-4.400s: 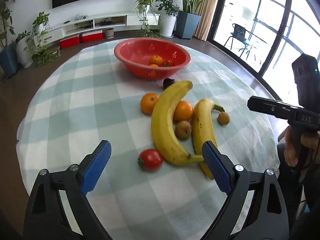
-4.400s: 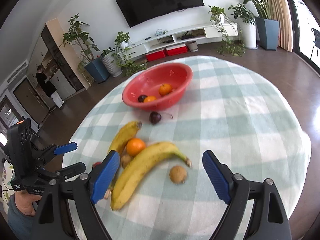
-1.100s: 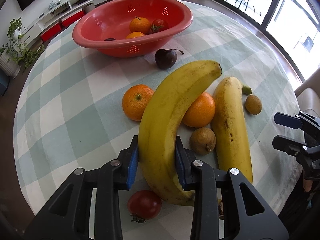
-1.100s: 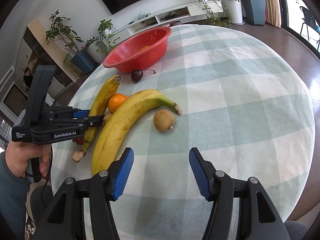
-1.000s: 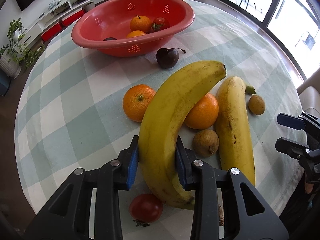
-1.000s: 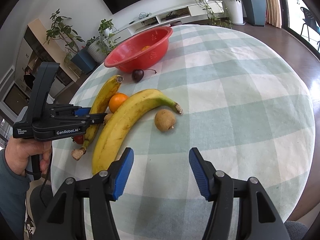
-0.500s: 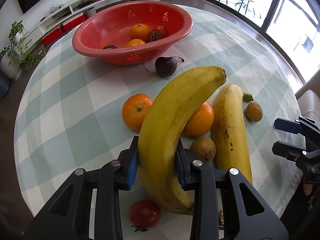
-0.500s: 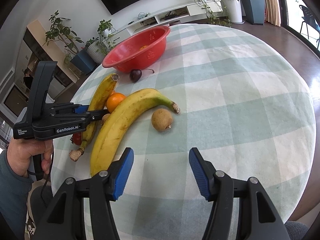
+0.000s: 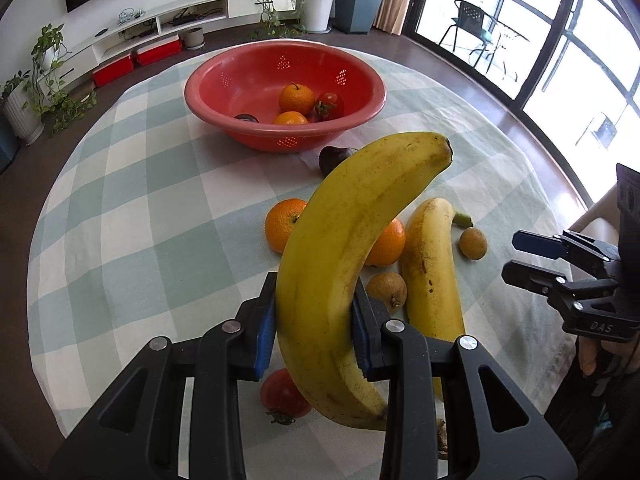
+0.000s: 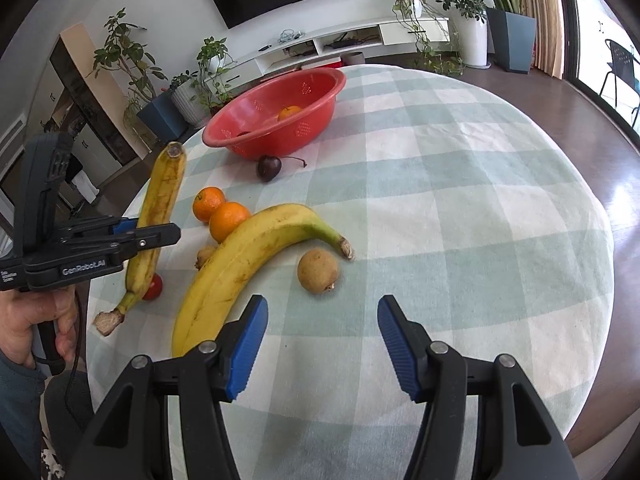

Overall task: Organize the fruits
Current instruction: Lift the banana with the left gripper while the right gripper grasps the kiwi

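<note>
My left gripper is shut on a large yellow banana and holds it lifted above the table; it also shows in the right wrist view. A red bowl at the back holds oranges, a tomato and a dark fruit. On the cloth lie a second banana, two oranges, a dark plum, two brown fruits and a tomato. My right gripper is open and empty, just short of the brown fruit.
The round table has a checked green-and-white cloth. Its edge drops off close on the right and near side. The left gripper's body and the hand holding it sit at the table's left edge.
My left gripper has raised the banana off the table and tilted it up. The right gripper has barely moved and stays open.
</note>
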`<state>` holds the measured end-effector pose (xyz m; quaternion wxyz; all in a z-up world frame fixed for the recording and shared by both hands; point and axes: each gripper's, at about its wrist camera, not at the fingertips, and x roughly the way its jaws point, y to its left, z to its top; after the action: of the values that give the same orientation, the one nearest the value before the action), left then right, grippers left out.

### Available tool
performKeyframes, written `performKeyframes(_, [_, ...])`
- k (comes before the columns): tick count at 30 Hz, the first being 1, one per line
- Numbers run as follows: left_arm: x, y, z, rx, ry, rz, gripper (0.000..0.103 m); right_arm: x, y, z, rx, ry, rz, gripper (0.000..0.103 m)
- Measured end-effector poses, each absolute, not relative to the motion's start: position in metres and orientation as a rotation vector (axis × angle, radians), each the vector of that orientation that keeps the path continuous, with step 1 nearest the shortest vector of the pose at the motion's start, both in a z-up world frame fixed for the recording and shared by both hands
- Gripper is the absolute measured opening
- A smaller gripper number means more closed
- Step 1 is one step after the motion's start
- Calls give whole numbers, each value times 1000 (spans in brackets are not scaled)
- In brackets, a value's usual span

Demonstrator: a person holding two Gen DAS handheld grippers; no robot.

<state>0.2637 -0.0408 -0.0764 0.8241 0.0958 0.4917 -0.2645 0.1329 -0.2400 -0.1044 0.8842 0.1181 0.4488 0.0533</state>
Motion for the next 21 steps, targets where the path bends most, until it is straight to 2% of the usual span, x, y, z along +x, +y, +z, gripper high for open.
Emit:
performKeyframes(8, [235,-16,-53,101,987,-581,29,156,-229,-112,189,974,128,48])
performKeyframes(21, [206,-1,-47,41,958,-587,29,166,-215,-123,84,972,107,40])
